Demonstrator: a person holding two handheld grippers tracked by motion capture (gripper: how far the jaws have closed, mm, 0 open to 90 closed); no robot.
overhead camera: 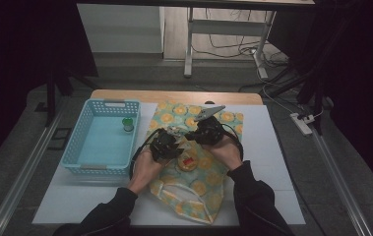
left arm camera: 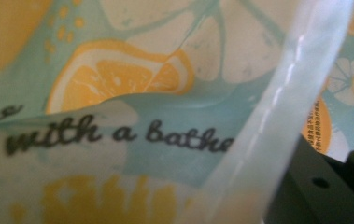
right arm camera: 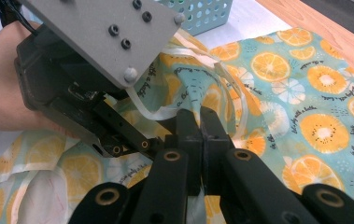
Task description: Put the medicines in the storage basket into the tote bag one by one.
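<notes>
Item: citrus-print bag [overhead camera: 212, 129]. Your right gripper [right arm camera: 201, 122] is pinching its rim (holding the mouth open); left gripper's [overhead camera: 166, 145] jaw state unclear.

The high view looks forward and down from above the person's side onto the white-topped wooden counter [overhead camera: 272, 147]. The left gripper view sits very close to the teal, orange-slice-printed plastic bag [left arm camera: 132, 79], blurred by nearness. The right gripper view looks along its closed jaws, close on that bag [right arm camera: 315, 93]. All three share the bag [overhead camera: 223, 123].
</notes>
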